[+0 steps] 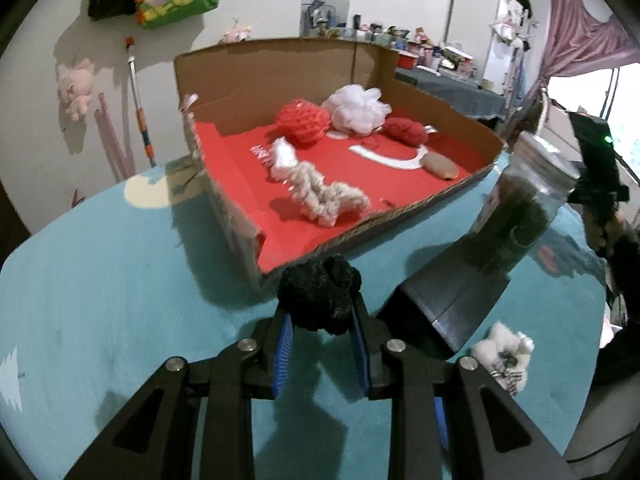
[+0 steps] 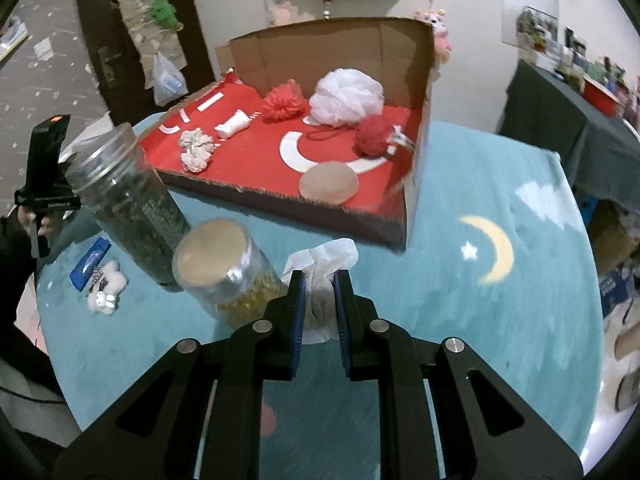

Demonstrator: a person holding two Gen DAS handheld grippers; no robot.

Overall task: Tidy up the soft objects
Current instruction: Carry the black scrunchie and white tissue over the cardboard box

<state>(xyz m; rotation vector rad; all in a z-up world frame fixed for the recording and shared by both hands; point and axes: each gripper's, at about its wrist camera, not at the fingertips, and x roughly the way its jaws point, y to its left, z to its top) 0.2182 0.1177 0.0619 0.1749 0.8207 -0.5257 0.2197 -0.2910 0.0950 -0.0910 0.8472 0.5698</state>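
My left gripper (image 1: pixel 320 312) is shut on a black fluffy pom-pom (image 1: pixel 320 296), held just in front of the near corner of the cardboard box (image 1: pixel 280 60). My right gripper (image 2: pixel 320 292) is shut on a crumpled white cloth (image 2: pixel 324 264), short of the box's (image 2: pixel 340 36) front wall. Inside the red-lined box lie a white mesh puff (image 1: pixel 358 108) (image 2: pixel 346 96), a red knitted ball (image 1: pixel 302 120), a red yarn ball (image 2: pixel 374 134), a beige twisted rope (image 1: pixel 324 196) and a tan round pad (image 2: pixel 329 183).
On the teal tablecloth (image 1: pixel 100 272) stand a dark-filled glass jar (image 1: pixel 520 204) (image 2: pixel 128 200) and a silver-lidded jar (image 2: pixel 224 272). A black box (image 1: pixel 452 304) and a small white plush (image 1: pixel 504 356) (image 2: pixel 106 288) lie near them. A person's hand (image 2: pixel 40 224) holds the other gripper at the left.
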